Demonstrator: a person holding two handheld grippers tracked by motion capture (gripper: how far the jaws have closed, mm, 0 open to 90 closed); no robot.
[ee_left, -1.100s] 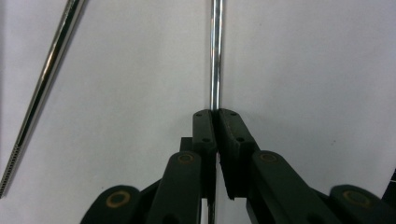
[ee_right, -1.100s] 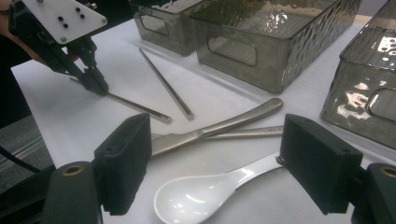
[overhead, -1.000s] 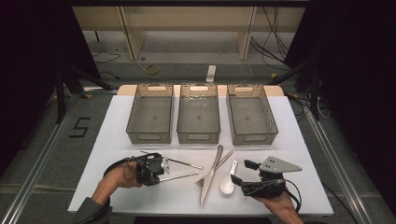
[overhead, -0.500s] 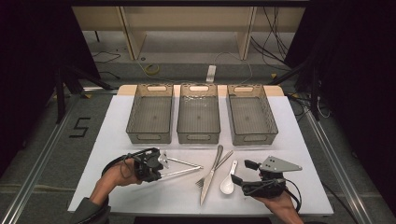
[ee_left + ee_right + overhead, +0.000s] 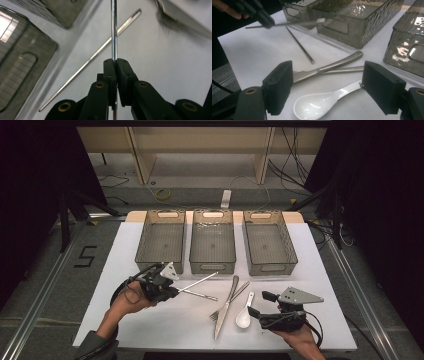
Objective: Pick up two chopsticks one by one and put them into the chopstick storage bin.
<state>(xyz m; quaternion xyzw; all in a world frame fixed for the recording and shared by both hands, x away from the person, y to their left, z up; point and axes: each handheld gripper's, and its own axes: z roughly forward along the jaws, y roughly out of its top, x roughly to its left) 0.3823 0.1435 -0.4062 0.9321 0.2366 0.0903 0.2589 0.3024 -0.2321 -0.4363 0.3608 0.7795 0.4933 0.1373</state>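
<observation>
Steel chopstick (image 5: 199, 281) clamped in left gripper (image 5: 172, 290), lifted off white table (image 5: 150, 320), tip pointing 2 o'clock toward middle bin (image 5: 212, 241). Second chopstick (image 5: 199, 294) lies flat just under it. Right gripper (image 5: 256, 312) at 5 o'clock, jaws spread wide, empty, straddling white spoon (image 5: 244, 316); knife (image 5: 226, 306) and fork (image 5: 231, 299) at its 9.

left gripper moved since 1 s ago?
Yes. In the high view the left gripper, shut on a metal chopstick, has shifted away from the table's near edge toward the left bin and lifted that chopstick off the one left lying.
</observation>
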